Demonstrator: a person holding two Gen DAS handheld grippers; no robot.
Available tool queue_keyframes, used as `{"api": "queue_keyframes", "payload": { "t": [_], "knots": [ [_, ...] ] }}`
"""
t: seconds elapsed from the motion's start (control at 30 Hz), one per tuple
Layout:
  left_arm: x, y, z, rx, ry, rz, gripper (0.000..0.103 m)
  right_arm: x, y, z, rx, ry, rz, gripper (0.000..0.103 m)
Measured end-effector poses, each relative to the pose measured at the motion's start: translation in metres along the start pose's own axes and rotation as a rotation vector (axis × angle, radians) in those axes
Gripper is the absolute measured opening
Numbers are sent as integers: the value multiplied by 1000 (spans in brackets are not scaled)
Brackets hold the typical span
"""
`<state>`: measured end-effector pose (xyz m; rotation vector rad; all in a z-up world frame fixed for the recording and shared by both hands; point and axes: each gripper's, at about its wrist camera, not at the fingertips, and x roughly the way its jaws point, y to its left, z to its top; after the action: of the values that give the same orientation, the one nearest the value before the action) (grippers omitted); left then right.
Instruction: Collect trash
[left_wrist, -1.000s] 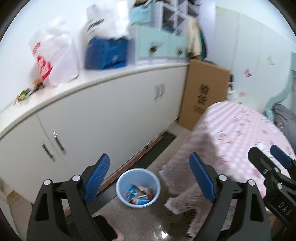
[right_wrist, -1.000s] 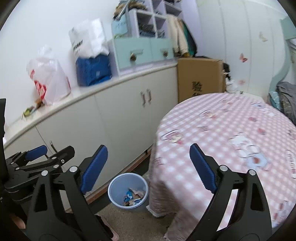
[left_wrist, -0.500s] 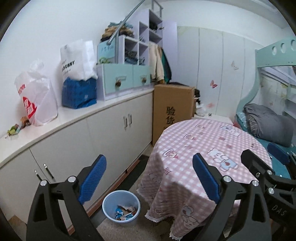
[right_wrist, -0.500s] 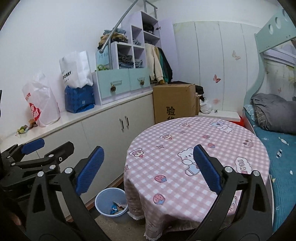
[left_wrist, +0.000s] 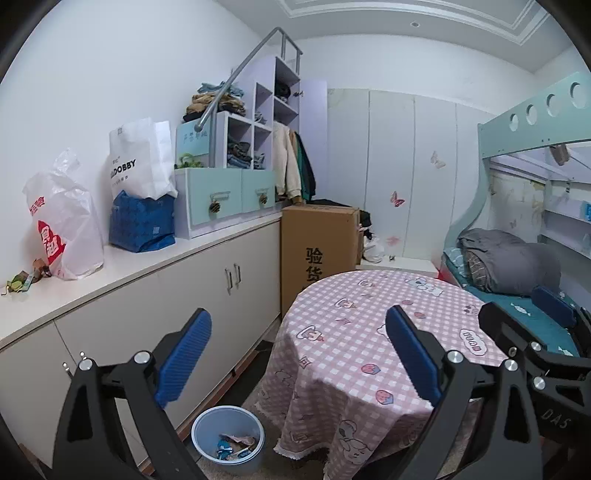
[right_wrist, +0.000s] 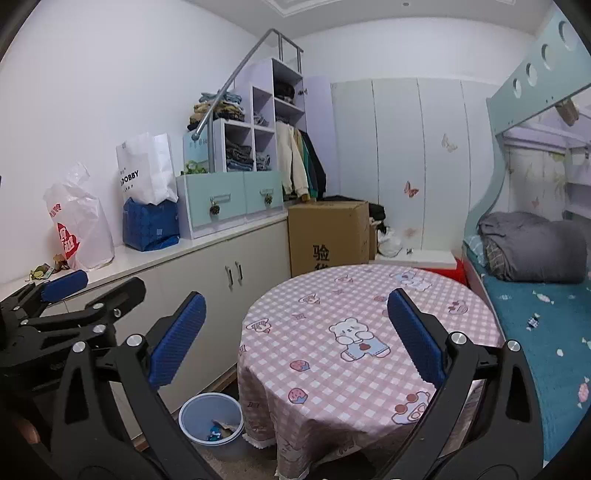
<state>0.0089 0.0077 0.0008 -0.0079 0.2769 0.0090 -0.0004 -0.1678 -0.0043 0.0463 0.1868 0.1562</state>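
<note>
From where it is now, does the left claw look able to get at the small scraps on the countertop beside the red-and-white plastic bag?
Probably yes: the left claw is open and empty, and nothing stands between it and the scraps lying in the open on the countertop.

Floor (left_wrist: 258, 398) w/ bin (left_wrist: 229, 435); table (right_wrist: 369, 332) w/ cloth.

A round table (left_wrist: 369, 332) stands right of a long cabinet (left_wrist: 166, 295). On the floor between them, near the table's edge, sits a bin (left_wrist: 229, 424) with trash (left_wrist: 232, 445) in it. On the cabinet lie bags (left_wrist: 62, 221) and a drawer unit (left_wrist: 225, 199). Behind the table stands a cardboard box (left_wrist: 317, 240); a bed (right_wrist: 535, 314) lies to its right.
</note>
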Motion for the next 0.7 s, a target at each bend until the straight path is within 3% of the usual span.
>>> {"api": "queue_keyframes", "payload": {
  "t": [0.7],
  "knots": [
    [-15, 2, -6, -2, -28, -35, 93, -19, 10, 0, -45, -38, -41, 97]
  ]
}}
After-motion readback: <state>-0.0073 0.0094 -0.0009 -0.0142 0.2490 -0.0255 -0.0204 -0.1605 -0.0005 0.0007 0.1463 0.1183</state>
